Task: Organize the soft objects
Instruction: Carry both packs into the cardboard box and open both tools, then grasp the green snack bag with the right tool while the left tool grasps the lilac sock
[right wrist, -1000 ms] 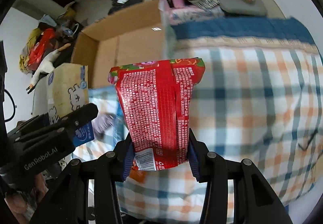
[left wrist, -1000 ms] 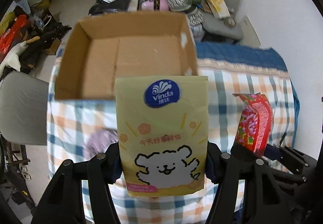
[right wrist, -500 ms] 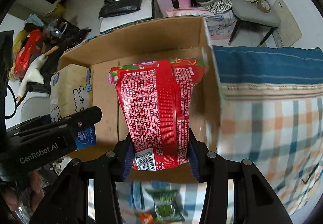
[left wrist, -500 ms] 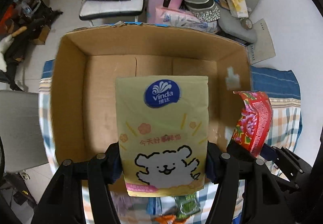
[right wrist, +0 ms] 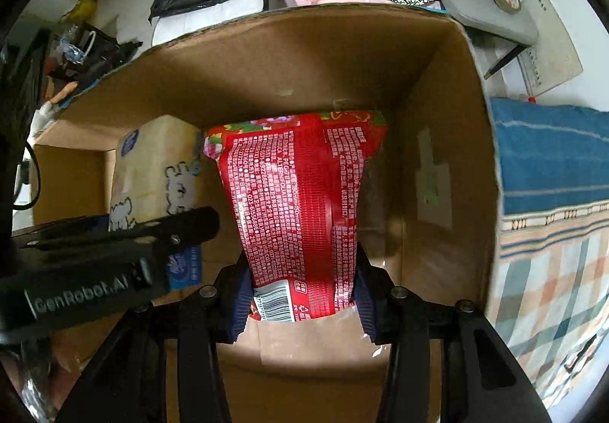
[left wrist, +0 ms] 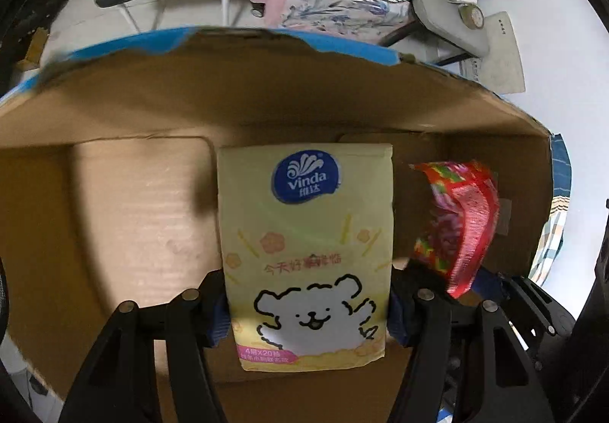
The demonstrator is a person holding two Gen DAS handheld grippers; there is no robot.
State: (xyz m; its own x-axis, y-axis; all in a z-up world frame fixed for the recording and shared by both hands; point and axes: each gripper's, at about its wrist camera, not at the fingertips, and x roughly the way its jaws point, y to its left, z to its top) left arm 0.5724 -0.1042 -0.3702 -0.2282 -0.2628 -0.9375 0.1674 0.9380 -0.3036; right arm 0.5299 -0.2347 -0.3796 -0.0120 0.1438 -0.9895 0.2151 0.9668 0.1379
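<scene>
Left tongs [left wrist: 308,308] gripped the tissue pack [left wrist: 306,251]; right tongs [right wrist: 302,293] gripped the red packet [right wrist: 300,202], both inside the cardboard box [right wrist: 449,141]. Risk: simultaneous release could leave the packs overlapped or tilted, being close together.

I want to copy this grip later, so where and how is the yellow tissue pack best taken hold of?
Grip the yellow tissue pack across its lower half, one pad on each narrow side, coming from its bottom end. That is how the left tongs hold it: its flat printed face stays clear, and its top end points into the cardboard box.
</scene>
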